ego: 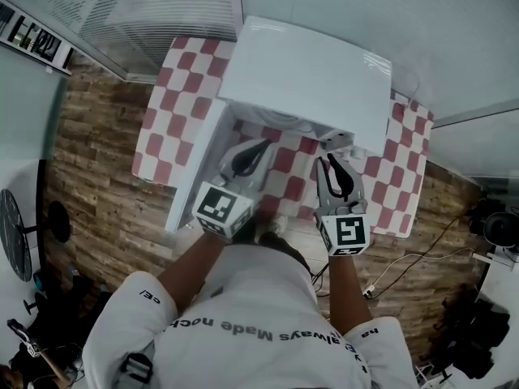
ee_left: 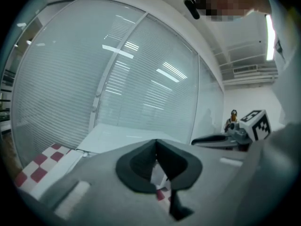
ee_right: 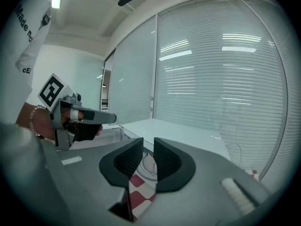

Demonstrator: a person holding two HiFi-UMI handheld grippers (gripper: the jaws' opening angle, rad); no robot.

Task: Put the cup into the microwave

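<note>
The white microwave [ego: 308, 71] stands on a red-and-white checked table [ego: 174, 96] with its door [ego: 199, 168] swung open to the left. No cup shows clearly in any view. A round white thing [ee_right: 148, 166] lies in the cavity beyond my right jaws; I cannot tell whether it is a turntable or a cup. My left gripper [ego: 263, 144] [ee_left: 156, 142] hovers before the opening, shut, with its tips touching on nothing. Just right of it, my right gripper [ego: 328, 160] [ee_right: 148, 142] has a narrow empty gap between its jaws.
Glass walls with blinds [ego: 146, 6] stand close behind the table. The floor is wood planks [ego: 97, 160], with cables [ego: 405, 262] at the right and dark gear at both lower corners. The open door stands close beside my left gripper.
</note>
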